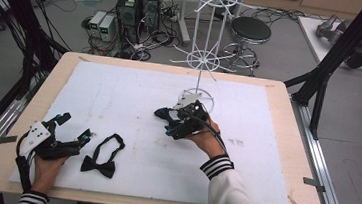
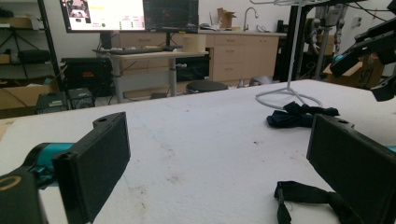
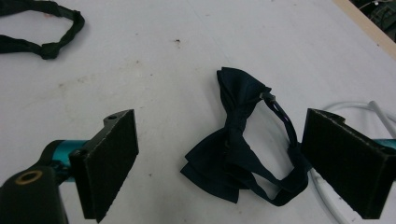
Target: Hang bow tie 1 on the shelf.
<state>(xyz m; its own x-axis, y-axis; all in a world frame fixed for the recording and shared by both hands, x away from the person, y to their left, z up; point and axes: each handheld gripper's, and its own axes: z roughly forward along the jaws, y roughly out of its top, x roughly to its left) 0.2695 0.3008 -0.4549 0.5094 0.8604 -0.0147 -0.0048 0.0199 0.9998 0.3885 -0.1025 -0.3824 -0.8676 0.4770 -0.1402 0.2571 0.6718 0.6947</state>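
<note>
Left gripper near table's front-left corner, jaws apart, empty; black bow tie just beside, strap looping away from front edge. Right gripper mid-table, jaws wide, straddling navy bow tie by stand base; long axis roughly across the jaws.

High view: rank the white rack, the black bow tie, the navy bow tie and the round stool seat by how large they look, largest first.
1. white rack, far the tallest.
2. round stool seat, though it stands farther off on the floor.
3. black bow tie with its strap.
4. navy bow tie, partly hidden by the right gripper, so its place after the black one is unsure.
</note>
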